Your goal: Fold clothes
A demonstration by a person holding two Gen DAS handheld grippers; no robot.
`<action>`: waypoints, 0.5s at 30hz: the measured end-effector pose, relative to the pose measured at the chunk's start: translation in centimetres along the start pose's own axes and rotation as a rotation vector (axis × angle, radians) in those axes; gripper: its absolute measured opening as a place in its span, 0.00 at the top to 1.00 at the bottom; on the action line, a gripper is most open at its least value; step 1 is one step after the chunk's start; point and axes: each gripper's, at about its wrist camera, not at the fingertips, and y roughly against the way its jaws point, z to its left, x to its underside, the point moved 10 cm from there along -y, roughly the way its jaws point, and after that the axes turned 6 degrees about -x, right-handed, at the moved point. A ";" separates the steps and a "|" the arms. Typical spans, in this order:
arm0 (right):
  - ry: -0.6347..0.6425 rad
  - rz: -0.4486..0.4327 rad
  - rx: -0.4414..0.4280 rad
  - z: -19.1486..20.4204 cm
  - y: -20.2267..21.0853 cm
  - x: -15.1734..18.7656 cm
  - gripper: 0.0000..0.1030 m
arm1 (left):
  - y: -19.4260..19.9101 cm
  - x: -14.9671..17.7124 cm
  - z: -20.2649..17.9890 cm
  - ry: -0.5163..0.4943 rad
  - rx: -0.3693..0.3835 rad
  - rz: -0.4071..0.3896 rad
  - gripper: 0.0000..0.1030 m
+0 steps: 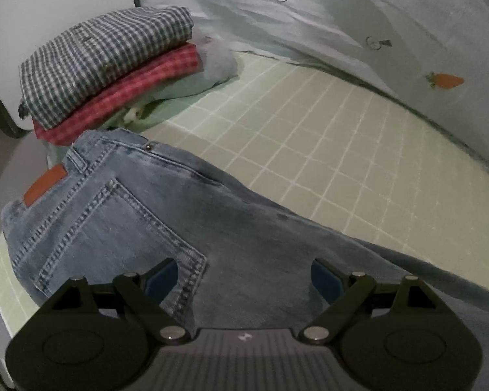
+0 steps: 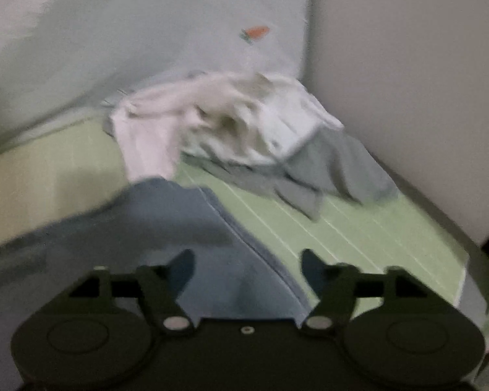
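A pair of blue jeans (image 1: 146, 215) lies on the green checked sheet (image 1: 326, 150), waistband and brown leather patch at the left, back pocket up. My left gripper (image 1: 244, 270) hovers just above the seat with its jaws wide apart and nothing pinched; its blue pads (image 1: 161, 280) stand clear of the denim. In the blurred right wrist view the jeans' leg (image 2: 166, 215) runs under my right gripper (image 2: 247, 257), which is open too, with the leg's seamed edge passing between the fingers.
A stack of folded clothes (image 1: 107, 65), checked blue on checked red, sits at the far left. A heap of white and grey unfolded clothes (image 2: 231, 120) lies in the far corner by a wall (image 2: 407, 81). A pale blue carrot-print cloth (image 1: 309, 26) rises behind the sheet.
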 end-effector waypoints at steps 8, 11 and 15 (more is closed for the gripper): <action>-0.189 0.116 -0.232 9.4 -4.2 -1.0 0.19 | -2.7 -2.0 0.8 0.110 -0.054 0.038 0.13; -0.255 0.153 -0.263 11.8 -5.2 -1.0 0.14 | -3.3 -3.1 1.3 0.148 -0.075 0.033 0.13; -0.243 0.208 -0.204 13.7 -7.4 0.1 0.14 | -4.9 -3.3 1.1 0.151 -0.097 0.063 0.13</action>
